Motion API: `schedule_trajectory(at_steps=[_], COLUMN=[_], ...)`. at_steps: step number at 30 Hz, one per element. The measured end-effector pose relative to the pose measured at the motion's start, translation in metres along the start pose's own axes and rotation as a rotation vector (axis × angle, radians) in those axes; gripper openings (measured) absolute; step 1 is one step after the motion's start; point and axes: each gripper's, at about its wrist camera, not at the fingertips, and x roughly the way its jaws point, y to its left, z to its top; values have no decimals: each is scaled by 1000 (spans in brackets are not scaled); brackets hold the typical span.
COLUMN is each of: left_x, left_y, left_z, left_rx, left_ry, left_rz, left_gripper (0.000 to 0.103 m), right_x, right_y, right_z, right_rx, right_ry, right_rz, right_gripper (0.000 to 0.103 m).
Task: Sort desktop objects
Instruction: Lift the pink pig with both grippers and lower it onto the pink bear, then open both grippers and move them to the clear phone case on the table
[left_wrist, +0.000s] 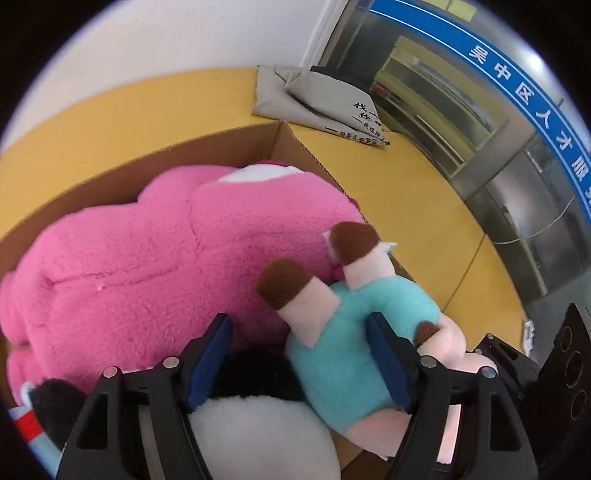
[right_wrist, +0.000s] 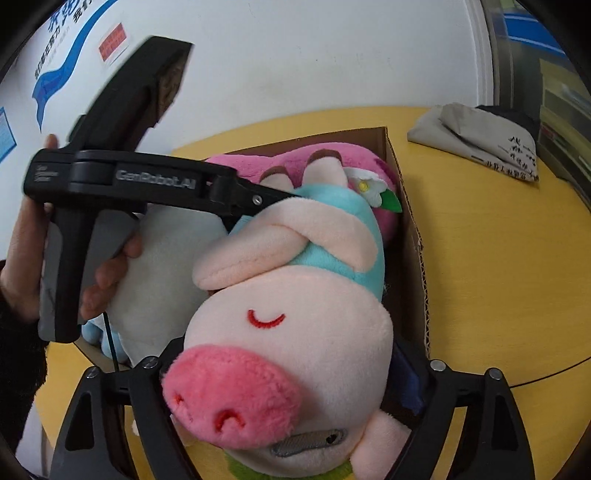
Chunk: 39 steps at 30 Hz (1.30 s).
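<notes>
A yellow tabletop (right_wrist: 498, 288) carries an open cardboard box (left_wrist: 207, 147), and a folded grey cloth (right_wrist: 476, 136) lies on the tabletop beyond the box's far corner. A big pink plush (left_wrist: 147, 258) fills most of the box; the pig plush (right_wrist: 295, 332) in a teal shirt lies on top of it with its brown-tipped legs toward the box's far wall and its head over the near edge. The left gripper (left_wrist: 299, 365), held in a hand (right_wrist: 22, 251), straddles the pig's teal body with its jaws apart, whether pressing I cannot tell, and the right gripper (right_wrist: 284, 417) has its jaws wide on either side of the pig's head.
</notes>
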Motion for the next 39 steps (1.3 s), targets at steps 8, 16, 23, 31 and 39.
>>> schedule_trajectory(at_steps=[8, 16, 23, 31, 39], left_x=[4, 12, 12, 27, 13], left_y=[2, -2, -25, -24, -23], left_z=[1, 4, 5, 1, -11], left_rx=[5, 12, 70, 90, 93], left_ry=[18, 50, 66, 93, 39], left_rz=[34, 101, 137, 172, 187], left_gripper=[80, 80, 80, 84, 84], right_x=[-70, -25, -1, -63, -4], right_y=[14, 20, 23, 15, 13], right_z=[4, -6, -33, -3, -10], right_rx=[-109, -132, -151, -95, -82], right_ry=[-77, 33, 138, -30, 86], right_rz=[47, 19, -33, 80, 61], right_gripper=[77, 62, 66, 62, 48])
